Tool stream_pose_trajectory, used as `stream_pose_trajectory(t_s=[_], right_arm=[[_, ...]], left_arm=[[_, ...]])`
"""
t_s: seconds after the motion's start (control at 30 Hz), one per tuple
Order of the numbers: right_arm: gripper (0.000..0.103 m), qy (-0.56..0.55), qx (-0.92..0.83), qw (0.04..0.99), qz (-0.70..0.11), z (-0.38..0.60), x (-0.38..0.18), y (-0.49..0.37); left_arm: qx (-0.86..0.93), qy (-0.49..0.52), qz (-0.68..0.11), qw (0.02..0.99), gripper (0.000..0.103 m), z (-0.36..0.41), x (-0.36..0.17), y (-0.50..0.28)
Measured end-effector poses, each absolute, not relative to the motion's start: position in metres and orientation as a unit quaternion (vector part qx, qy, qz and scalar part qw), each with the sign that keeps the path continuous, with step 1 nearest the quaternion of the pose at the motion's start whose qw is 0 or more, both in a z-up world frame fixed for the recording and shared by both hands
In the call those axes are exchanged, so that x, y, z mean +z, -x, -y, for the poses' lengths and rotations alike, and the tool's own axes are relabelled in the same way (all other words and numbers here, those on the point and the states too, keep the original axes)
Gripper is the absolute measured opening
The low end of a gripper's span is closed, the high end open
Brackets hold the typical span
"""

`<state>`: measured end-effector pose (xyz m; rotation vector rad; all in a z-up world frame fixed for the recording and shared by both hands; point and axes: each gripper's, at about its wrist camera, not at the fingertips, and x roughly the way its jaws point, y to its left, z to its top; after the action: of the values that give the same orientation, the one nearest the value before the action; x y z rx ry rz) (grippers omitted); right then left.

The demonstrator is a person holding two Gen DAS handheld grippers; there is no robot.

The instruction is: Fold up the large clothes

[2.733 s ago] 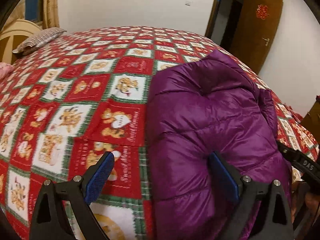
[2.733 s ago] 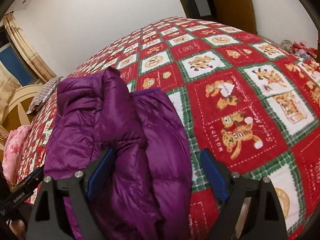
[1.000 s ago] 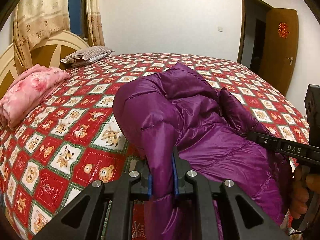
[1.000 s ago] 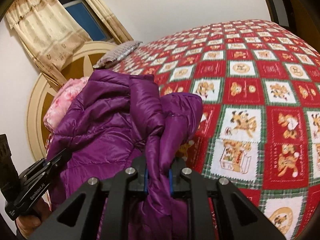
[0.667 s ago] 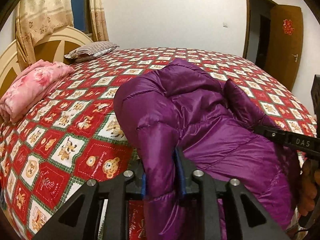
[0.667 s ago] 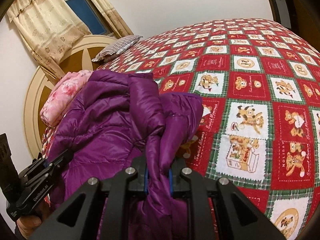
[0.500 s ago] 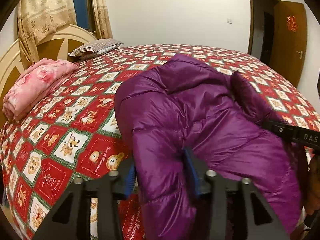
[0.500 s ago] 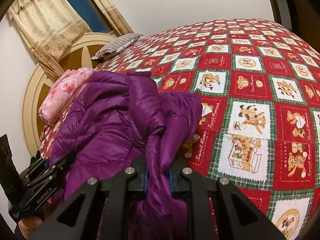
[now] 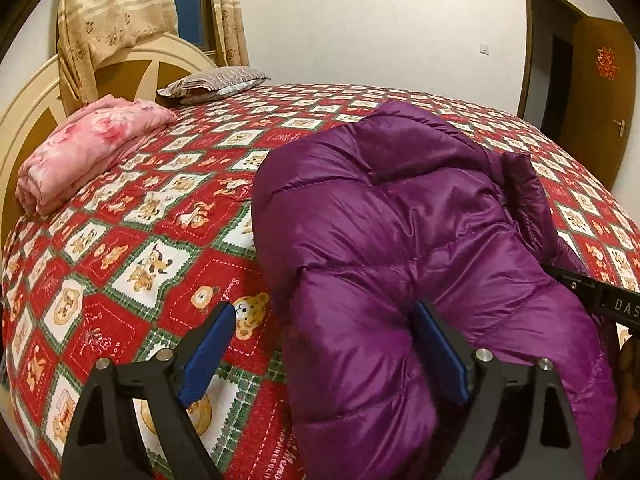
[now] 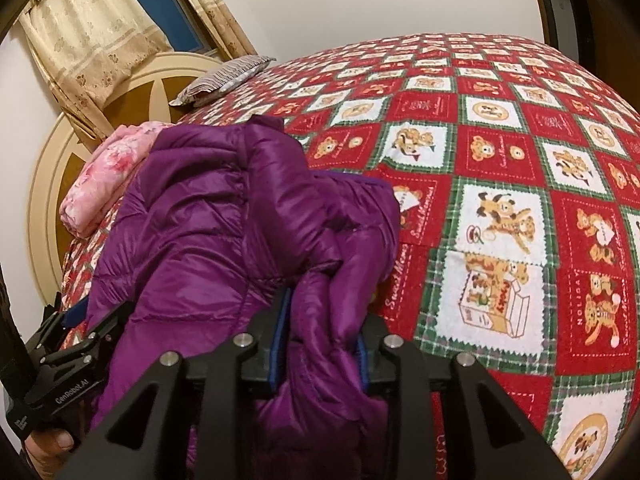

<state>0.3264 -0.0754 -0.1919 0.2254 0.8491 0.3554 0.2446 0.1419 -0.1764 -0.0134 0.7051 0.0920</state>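
Observation:
A purple puffer jacket lies bunched on the red bear-patterned bed cover. My left gripper is low at the jacket's near left edge, its jaws wide and still opening. A puffy fold stands between them, touching only the right pad. In the right wrist view the jacket is heaped to the left. My right gripper has a thick fold filling the gap between its pads, and its jaws are opening. Each gripper shows at the edge of the other's view.
A folded pink blanket and a striped pillow lie by the cream headboard. A brown door stands at the far right. The bed cover stretches away to the right of the jacket. A hand holds the left gripper.
The left jaws spread wide and let go of the jacket fold. The right jaws widened a little around their fold. Both grippers sank toward the bed and the jacket settled lower.

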Motion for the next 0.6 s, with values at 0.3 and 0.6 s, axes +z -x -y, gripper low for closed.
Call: stream_pose_trajectory(t_s=[0.3, 0.6], right_arm=[[0.043, -0.094, 0.158, 0.894, -0.409, 0.071, -0.197, -0.328], [0.066, -0.035, 0.105, 0.927, -0.357, 0.088, -0.117, -0.265]], left_arm=[[0.053, 0.010, -0.351, 0.935, 0.096, -0.147, -0.179, -0.249], [0.106, 0.006, -0.298, 0.949, 0.096, -0.145, -0.081, -0.169]])
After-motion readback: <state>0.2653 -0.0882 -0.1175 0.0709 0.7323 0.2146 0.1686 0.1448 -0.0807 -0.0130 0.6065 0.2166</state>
